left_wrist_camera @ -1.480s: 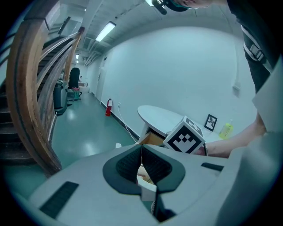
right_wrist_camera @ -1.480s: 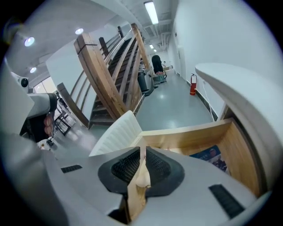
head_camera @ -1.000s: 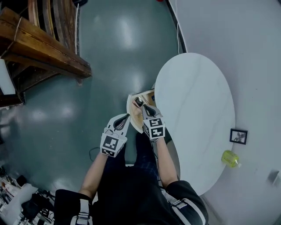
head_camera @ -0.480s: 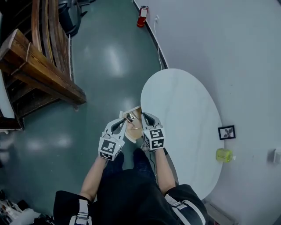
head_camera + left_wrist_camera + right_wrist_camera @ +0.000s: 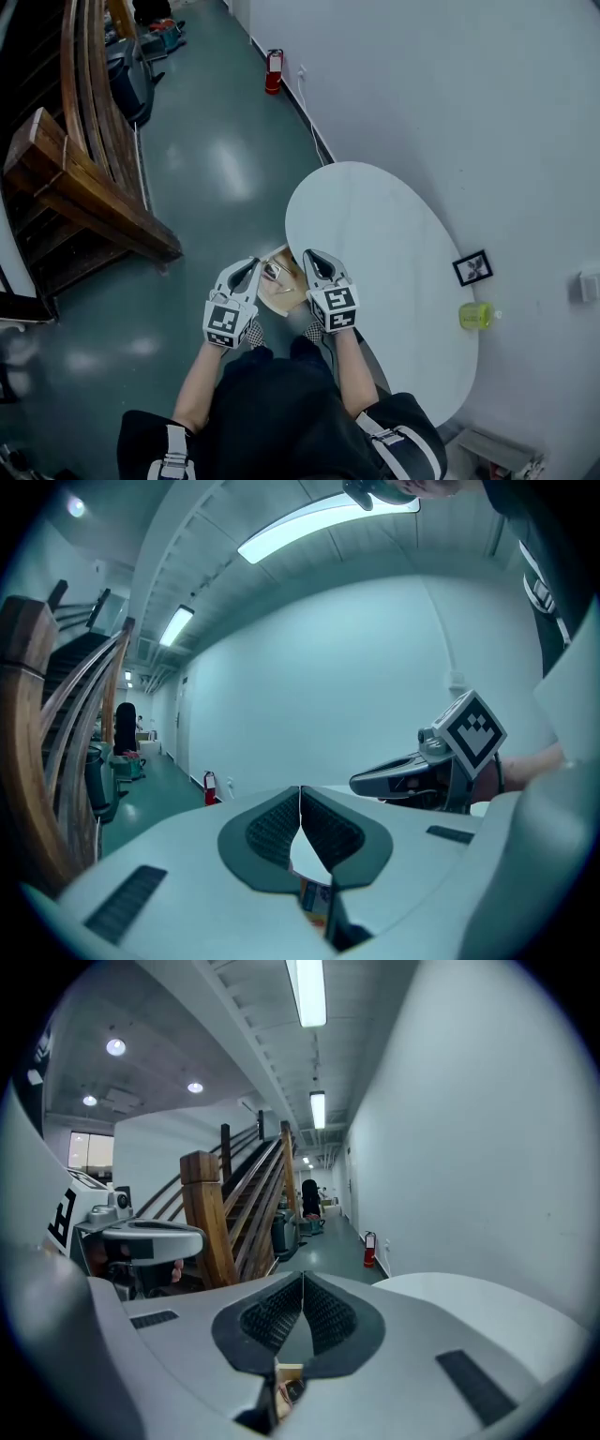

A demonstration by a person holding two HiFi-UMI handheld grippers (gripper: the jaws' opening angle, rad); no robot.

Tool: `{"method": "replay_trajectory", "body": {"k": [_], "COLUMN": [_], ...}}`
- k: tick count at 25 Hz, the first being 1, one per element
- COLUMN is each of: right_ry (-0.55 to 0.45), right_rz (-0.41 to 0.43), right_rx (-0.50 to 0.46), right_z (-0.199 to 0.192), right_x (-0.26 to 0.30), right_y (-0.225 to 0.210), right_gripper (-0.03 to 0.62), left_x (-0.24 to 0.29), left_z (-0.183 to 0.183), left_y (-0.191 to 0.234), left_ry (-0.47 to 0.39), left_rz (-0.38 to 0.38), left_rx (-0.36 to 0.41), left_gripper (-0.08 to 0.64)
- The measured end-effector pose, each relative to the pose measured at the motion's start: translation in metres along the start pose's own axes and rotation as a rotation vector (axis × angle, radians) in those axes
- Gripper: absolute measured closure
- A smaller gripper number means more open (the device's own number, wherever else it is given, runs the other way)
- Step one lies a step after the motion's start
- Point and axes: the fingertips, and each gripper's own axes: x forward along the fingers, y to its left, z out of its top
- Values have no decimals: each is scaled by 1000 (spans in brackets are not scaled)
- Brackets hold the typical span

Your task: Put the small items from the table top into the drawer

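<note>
Cool, blue-green light fills the hall. Ceiling strip lights (image 5: 307, 993) burn bright overhead, and the glossy floor (image 5: 230, 167) throws back soft pale patches of glare. The white tabletop (image 5: 394, 272) is evenly lit, with barely any shadow. Both gripper views bulge like a fisheye, with black corners and soft foregrounds.

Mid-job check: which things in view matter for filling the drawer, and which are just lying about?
Job: open drawer, white table, yellow-green container and small framed picture by its wall-side edge, left gripper and right gripper, each with jaws shut on nothing.
Lying about: red fire extinguisher, wooden staircase.
</note>
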Motion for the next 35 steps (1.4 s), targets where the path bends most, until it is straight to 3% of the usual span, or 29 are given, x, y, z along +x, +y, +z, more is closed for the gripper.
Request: {"method": "replay_trajectory", "body": {"k": [15,35], "right_ry": [-121,-118], "right_rz": [-100,-120], "right_rx": [-23,2], "right_z": [18,1], "right_x": [-74,-95], "right_y": [9,21], "right_gripper": [560,560], "left_x": [-33,-46], "left_z": [28,22], "left_y": [-11,-23], "left_ry": [-58,-49], "left_rz": [-29,-46], "left_rx": [54,60], "left_gripper": [540,540]}}
